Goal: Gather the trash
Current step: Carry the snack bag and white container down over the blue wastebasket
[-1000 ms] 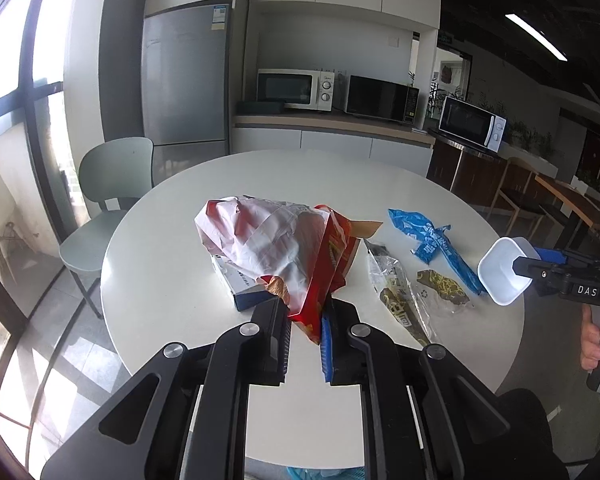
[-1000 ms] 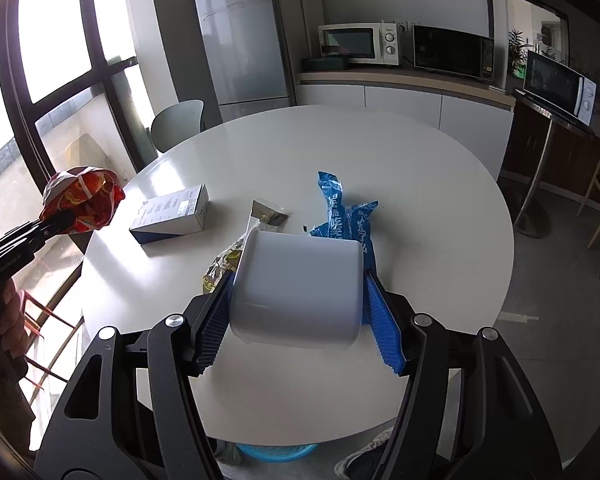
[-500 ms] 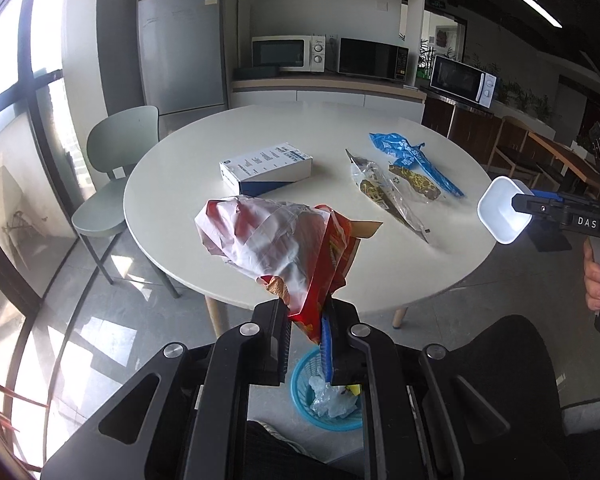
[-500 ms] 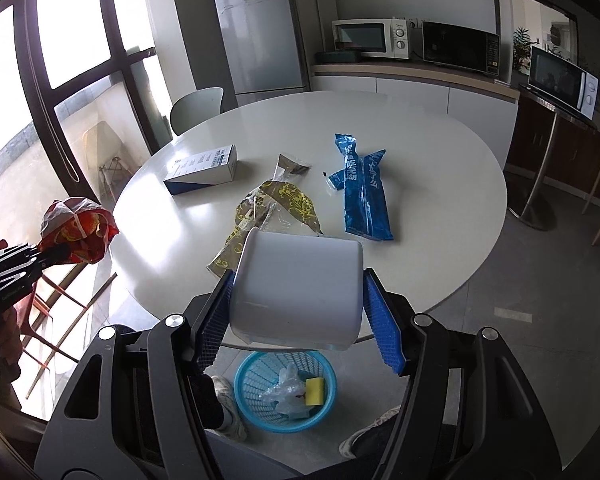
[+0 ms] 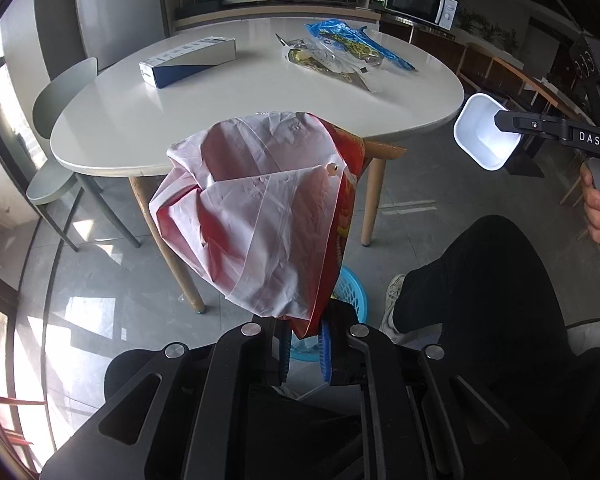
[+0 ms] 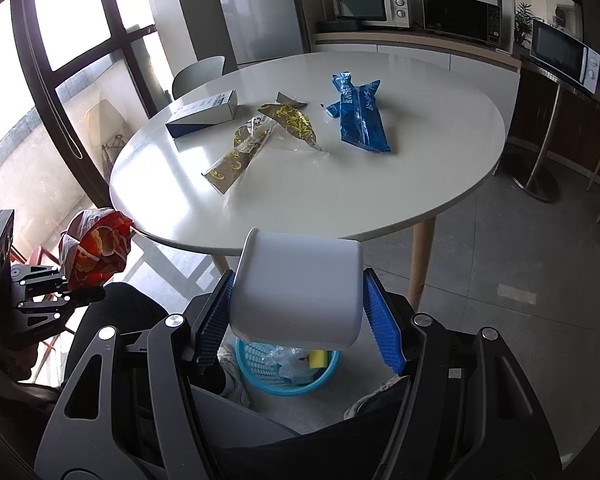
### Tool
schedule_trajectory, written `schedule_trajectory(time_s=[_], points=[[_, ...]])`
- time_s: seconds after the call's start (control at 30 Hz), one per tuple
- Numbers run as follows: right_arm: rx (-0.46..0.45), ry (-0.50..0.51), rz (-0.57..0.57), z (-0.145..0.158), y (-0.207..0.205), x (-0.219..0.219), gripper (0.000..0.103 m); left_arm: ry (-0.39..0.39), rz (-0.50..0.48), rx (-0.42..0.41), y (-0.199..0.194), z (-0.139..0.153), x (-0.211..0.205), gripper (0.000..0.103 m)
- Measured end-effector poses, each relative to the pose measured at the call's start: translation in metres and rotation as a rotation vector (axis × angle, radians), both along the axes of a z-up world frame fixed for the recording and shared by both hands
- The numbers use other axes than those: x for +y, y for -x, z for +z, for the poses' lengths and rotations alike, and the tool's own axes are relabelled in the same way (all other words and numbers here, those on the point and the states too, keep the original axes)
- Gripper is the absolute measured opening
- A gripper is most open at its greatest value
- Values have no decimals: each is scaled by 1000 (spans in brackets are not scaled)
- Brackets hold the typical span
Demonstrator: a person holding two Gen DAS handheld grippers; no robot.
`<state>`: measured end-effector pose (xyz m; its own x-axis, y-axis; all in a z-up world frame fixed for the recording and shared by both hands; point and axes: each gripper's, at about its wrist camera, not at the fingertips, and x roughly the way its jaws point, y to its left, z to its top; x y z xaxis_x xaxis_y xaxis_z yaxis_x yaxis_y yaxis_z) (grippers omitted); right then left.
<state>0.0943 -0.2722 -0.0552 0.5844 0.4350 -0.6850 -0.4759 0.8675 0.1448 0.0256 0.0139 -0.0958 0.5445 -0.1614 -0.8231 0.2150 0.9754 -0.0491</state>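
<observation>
Currently the step in hand is the carry-and-drop stage of trash collection: both pieces have left the surface point(image 6: 440, 168) and are over the floor near the blue basket point(image 6: 260, 364). At the left, the left hand-held gripper point(image 5: 305, 350) is clamped together on the lower corner of the red snack bag point(image 5: 268, 216), which stands crumpled above the jaws, off the edge of the surface; the basket shows only partly behind the bag in the left wrist view. Further right, the right hand-held gripper point(image 6: 300, 320) is clamped on the white plastic cup point(image 6: 296, 288), pads pressed on its two sides, with the cup directly in front of the basket in the right wrist view. The basket already holds clear wrap and a yellow item. The next move probably calls for bringing each piece squarely above the basket opening, then parting the jaws so it falls inside; the bag is light and may drift or cling to a pad. Remaining on the surface are a white-and-blue box point(image 6: 204, 114), a gold-patterned wrapper point(image 6: 260, 136) and a blue wrapper point(image 6: 360, 114).
</observation>
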Motion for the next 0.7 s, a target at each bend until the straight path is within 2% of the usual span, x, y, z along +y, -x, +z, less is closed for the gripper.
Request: schedule_trajectory(time_s=[0.17,0.3,0.43,0.53,0.6,0.7], points=[[36,12,17,-23,1,-1,59,16,-20,80,15,-19,-5,10],[85,-2,20,-47,-2,6,59,51,-9,153,0,-45,-5,10],[127,2,25,-75,-7,18,59,103,0,268,-23,-92,-4,10],[163,10,13,-101,-16,25,59,101,-14,351,-37,-130,-10,10],[186,11,1,-119,-23,30,59,53,-31,389,-47,-152,-17,10],[213,52,-11,-148,-35,41,59,75,-52,452,-66,-180,-24,10]])
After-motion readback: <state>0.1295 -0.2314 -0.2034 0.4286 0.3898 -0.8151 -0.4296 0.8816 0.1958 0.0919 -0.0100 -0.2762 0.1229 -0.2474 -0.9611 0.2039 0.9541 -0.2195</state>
